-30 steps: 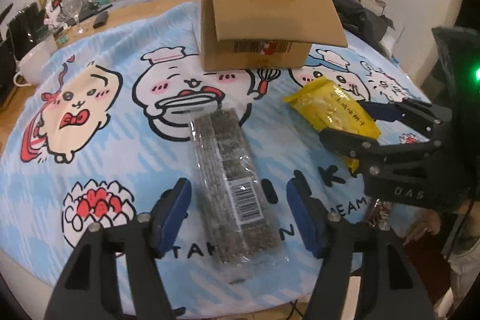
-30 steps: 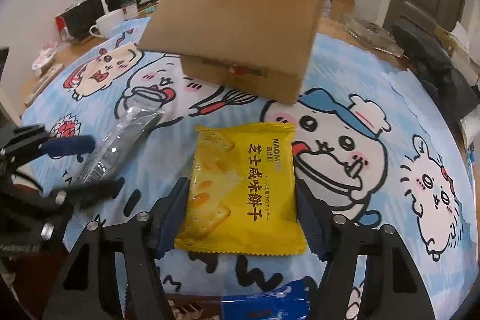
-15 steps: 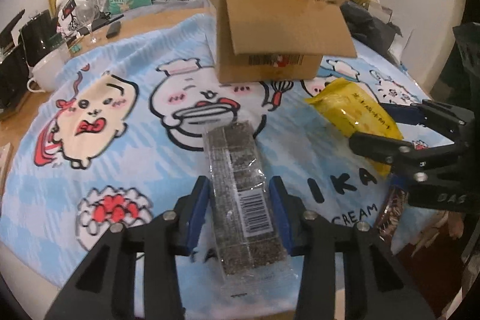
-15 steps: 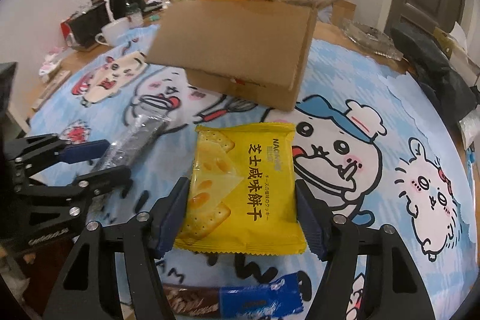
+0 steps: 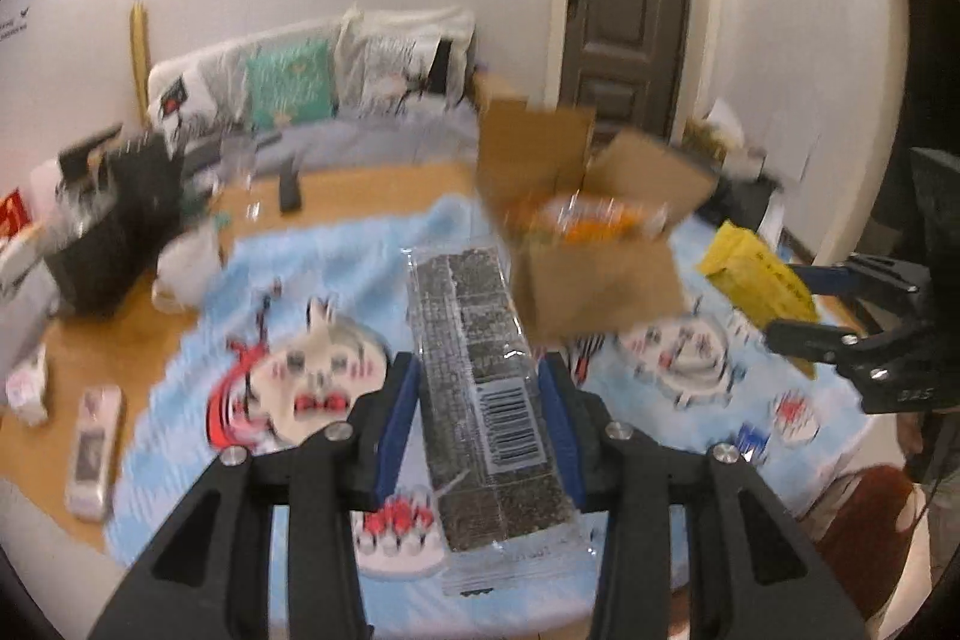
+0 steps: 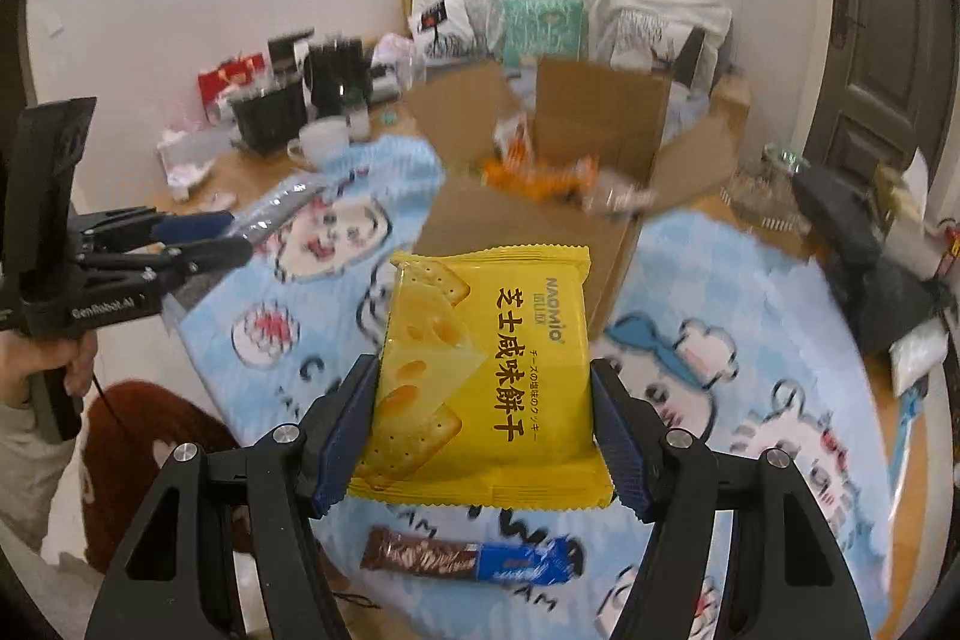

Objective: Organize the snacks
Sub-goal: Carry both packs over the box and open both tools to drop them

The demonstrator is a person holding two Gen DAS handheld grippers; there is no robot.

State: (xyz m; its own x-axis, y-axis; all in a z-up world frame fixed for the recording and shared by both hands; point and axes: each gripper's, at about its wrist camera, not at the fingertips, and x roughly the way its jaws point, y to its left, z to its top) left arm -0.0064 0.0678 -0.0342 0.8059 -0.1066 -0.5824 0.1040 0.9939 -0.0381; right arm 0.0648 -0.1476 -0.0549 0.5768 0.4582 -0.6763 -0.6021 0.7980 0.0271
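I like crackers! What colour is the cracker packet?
Bright yellow cracker packet with black writing; right wrist view shows it best.

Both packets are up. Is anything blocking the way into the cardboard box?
Nothing visible blocks it. The box stands open beyond the yellow cracker packet, flaps spread; orange packets already lie inside, leaving room unclear.

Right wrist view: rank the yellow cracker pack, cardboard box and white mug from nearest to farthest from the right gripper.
1. yellow cracker pack, clamped in the right gripper jaws
2. cardboard box, straight ahead
3. white mug, far left, beyond the cloth
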